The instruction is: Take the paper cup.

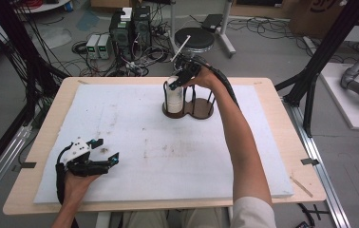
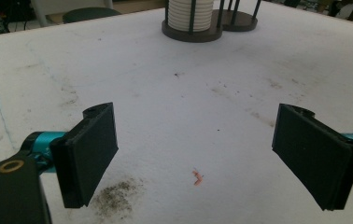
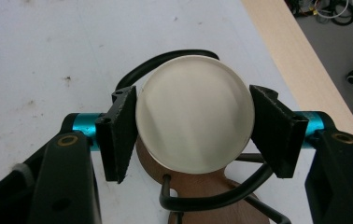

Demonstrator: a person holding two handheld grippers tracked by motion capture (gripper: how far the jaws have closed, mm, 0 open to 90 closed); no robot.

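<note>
The white disc [image 3: 194, 114] sits at the top of a stack of white discs [image 1: 175, 96] in a wooden rack [image 1: 189, 112], above the centre of the high view, on the far part of the white foam mat [image 1: 135, 137] that covers the table [image 1: 282, 142]. The rack has two round bays joined side by side; black rods [image 1: 165, 92] ring each bay, and in the right gripper view a black hoop [image 3: 165, 65] curves close around the disc. The stack fills the left bay.

The right gripper [image 1: 183, 76] reaches in from above, the arm stretched long from the lower right of the high view up to the rack. Its jaws are clamped on the rim of the top disc, one pad on each side.

The left gripper [image 1: 102, 153] rests at the lower left of the high view on the mat, well apart from the rack, jaws spread wide with nothing between them. A dark smudge [image 2: 114, 193] and a small pink scrap [image 2: 198, 177] lie on the mat by it.

Behind the table stand a black stool [image 1: 194, 38] and two dark computer towers [image 1: 130, 28] among cables.
</note>
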